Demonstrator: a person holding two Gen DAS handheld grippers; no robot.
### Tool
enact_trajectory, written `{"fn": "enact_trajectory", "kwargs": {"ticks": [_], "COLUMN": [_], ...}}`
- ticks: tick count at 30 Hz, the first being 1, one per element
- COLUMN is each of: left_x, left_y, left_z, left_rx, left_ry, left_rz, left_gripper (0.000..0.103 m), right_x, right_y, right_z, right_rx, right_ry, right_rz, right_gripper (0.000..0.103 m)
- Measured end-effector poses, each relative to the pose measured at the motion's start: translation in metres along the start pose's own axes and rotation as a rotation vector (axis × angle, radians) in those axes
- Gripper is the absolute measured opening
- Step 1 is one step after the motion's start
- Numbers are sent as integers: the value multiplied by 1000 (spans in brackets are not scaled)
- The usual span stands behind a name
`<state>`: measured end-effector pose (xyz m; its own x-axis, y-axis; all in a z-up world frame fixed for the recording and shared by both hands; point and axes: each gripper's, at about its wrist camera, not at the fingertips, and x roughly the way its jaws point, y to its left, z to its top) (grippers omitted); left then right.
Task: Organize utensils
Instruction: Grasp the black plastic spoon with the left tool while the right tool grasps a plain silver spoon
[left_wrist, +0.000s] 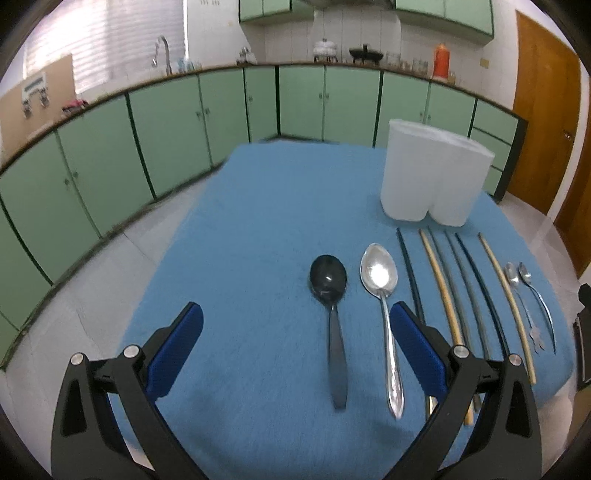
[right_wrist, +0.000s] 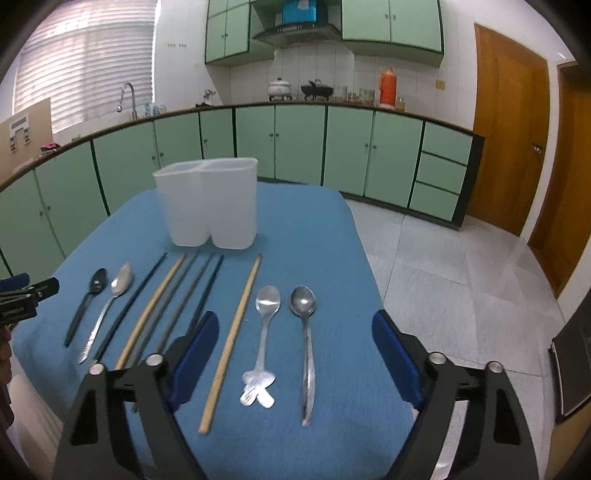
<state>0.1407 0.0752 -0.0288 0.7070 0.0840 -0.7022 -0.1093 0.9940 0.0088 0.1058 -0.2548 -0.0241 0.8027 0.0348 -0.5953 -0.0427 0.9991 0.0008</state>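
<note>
Here both grippers tilt down over the blue cloth, left gripper and right gripper fingers apart, empty.

left gripper: matte black angular arms, each with a triangular cut-out near the base
left fingers: long deep-blue pads, ribbed along the edges
left pivots: two round silver screw heads on each arm
right gripper: same black frame, same triangular cut-outs
right fingers: deep-blue pads on black brackets
right pivots: two silver screw heads on each arm
</note>
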Motion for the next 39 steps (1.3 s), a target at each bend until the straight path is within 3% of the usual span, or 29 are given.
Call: {"fn": "enact_trajectory", "kwargs": {"ticks": [10, 12, 14, 18, 23, 30, 39], "left_x": [65, 74, 83, 97, 100, 95, 87], "left_y": [-6, -4, -3, -2, -1, -7, -9], "left_z": [27, 30, 32, 33, 35, 30, 24], "left_rx": [25, 25, 22, 14, 22, 30, 16], "left_ry": [93, 110, 138, 166, 155, 141, 117], "left_rz": [20, 18, 6, -11, -24, -48, -51], "left_gripper": [95, 91, 78, 78, 72, 58, 33], "right_x": [48, 51, 54, 61, 68, 81, 100], "right_y": [-8, -10, -12, -12, -11, -8, -11], "right_z": [11, 11, 12, 12, 12, 6, 9], "right_rx": [2, 2, 4, 1, -15, -49, -33], "right_ry": [53, 54, 56, 66, 80, 132, 176], "right_rz": [-12, -14, -14, -13, -15, -9, 23], "right_gripper": [75, 75, 75, 75, 75, 64, 55]}}
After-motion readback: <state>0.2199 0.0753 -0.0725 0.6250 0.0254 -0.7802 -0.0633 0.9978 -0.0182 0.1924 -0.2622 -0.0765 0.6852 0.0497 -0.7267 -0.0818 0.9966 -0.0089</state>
